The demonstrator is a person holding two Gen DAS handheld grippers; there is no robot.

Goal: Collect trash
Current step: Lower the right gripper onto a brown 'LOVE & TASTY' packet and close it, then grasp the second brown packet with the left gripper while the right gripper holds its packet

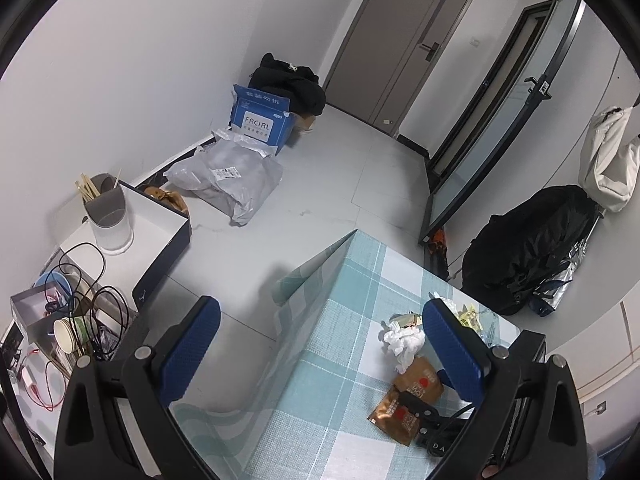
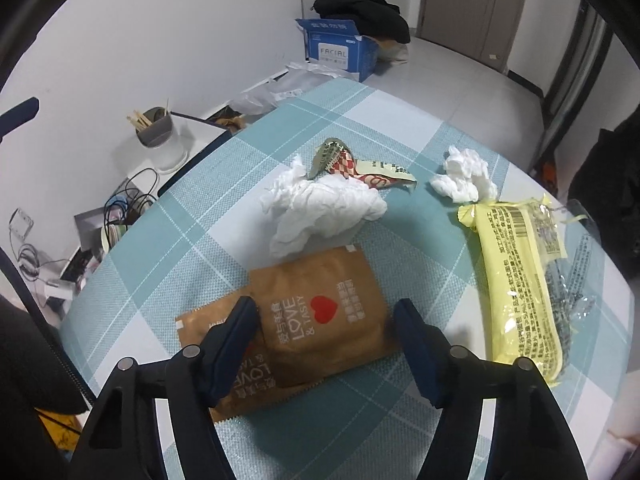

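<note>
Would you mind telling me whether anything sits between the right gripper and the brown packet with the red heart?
Nothing visible does. The right gripper is open and straddles the upper brown packet, which lies on a second brown packet. The tissue touches its far edge, beyond the fingers.

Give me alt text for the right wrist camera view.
The right gripper straddles a brown snack packet on a checked tablecloth, pads not touching. Beyond lie crumpled tissue and a yellow wrapper.
</note>
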